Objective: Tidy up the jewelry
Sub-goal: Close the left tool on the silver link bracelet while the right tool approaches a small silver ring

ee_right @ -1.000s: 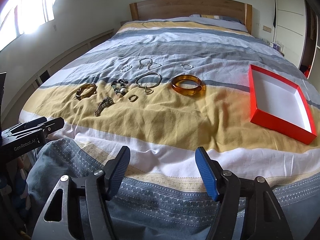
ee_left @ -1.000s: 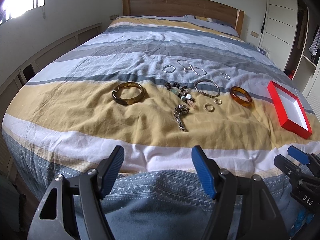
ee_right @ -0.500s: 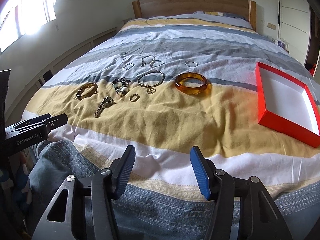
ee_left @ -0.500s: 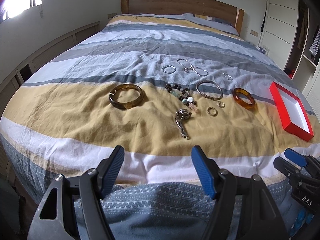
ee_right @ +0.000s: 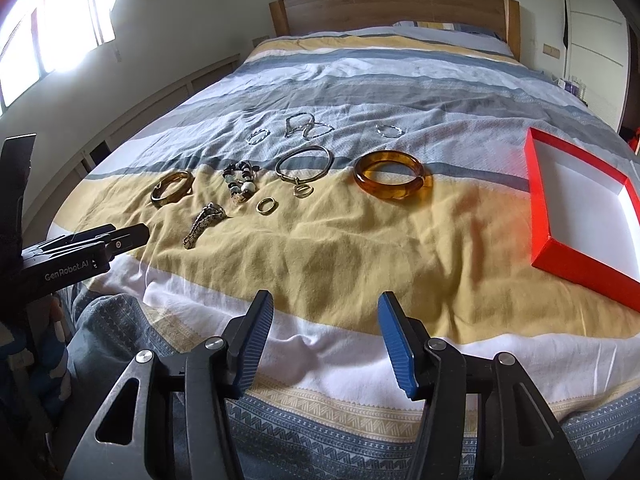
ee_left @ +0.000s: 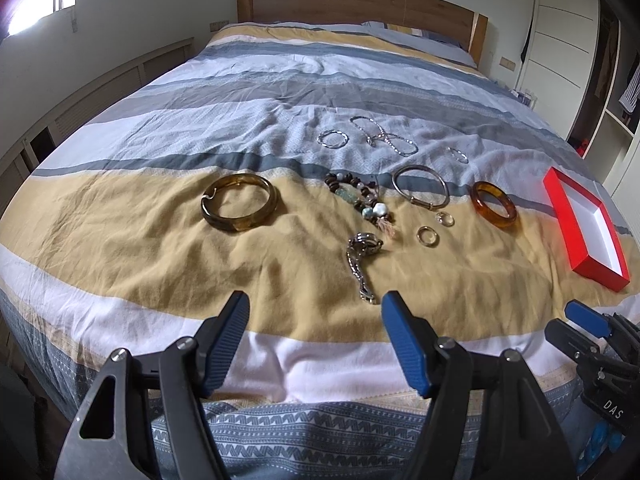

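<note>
Jewelry lies spread on the striped bedspread (ee_left: 120, 256): a dark brown bangle (ee_left: 239, 208), a bead bracelet (ee_left: 356, 196), a metal watch (ee_left: 362, 260), a silver bangle (ee_left: 420, 186), an amber bangle (ee_right: 393, 175), two small rings (ee_left: 427, 236) and several thin silver pieces (ee_left: 380, 136) farther back. An open red box (ee_right: 580, 208) with a white inside lies at the right. My left gripper (ee_left: 315, 300) is open and empty, just short of the watch. My right gripper (ee_right: 326, 300) is open and empty over the bed's near edge.
A wooden headboard (ee_left: 360, 4) stands at the far end. A wall with low panels (ee_left: 100, 92) runs along the left. White wardrobe doors (ee_left: 568, 40) and shelves stand at the right. The left gripper also shows at the left edge of the right wrist view (ee_right: 80, 252).
Both grippers have moved forward over the bed toward the jewelry; everything looks closer. Both stay open. No jewelry has moved.
</note>
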`<act>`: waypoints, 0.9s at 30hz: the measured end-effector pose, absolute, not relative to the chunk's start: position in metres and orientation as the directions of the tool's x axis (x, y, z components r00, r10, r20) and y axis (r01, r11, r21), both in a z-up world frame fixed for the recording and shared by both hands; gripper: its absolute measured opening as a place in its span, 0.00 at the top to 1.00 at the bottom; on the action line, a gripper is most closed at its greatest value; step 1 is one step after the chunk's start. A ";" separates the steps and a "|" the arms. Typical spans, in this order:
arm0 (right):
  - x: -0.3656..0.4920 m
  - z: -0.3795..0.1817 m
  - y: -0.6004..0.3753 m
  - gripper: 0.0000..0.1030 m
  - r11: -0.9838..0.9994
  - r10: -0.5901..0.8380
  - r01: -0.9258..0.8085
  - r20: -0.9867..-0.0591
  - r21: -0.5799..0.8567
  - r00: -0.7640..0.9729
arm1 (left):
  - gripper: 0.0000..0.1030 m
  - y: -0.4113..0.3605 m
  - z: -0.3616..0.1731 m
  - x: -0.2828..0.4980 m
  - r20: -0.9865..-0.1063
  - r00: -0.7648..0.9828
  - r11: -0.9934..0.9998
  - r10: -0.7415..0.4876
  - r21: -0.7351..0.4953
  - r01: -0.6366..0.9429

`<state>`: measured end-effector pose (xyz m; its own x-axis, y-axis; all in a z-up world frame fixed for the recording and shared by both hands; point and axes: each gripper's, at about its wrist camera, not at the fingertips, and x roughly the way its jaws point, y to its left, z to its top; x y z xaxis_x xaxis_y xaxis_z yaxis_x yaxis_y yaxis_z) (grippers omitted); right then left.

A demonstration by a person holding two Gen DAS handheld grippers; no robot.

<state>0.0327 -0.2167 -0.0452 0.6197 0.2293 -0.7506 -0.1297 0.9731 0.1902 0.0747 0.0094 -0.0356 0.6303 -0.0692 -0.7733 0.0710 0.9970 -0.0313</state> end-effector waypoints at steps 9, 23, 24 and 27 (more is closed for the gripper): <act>0.043 -0.045 -0.216 0.49 0.972 0.235 -0.145 -0.746 0.186 0.623 | 0.36 0.008 -0.040 0.085 -0.781 0.621 0.997 -0.070 -0.033 0.071; 0.060 -0.043 -0.209 0.52 0.964 0.263 -0.192 -0.746 0.183 0.612 | 0.39 0.005 -0.046 0.103 -0.792 0.606 0.996 -0.074 -0.034 0.077; 0.062 -0.043 -0.208 0.53 0.963 0.268 -0.198 -0.745 0.184 0.611 | 0.44 0.005 -0.047 0.105 -0.794 0.602 0.996 -0.078 -0.039 0.077; 0.071 -0.042 -0.206 0.58 0.955 0.293 -0.219 -0.743 0.200 0.602 | 0.47 0.008 -0.051 0.111 -0.803 0.589 0.995 -0.095 -0.064 0.073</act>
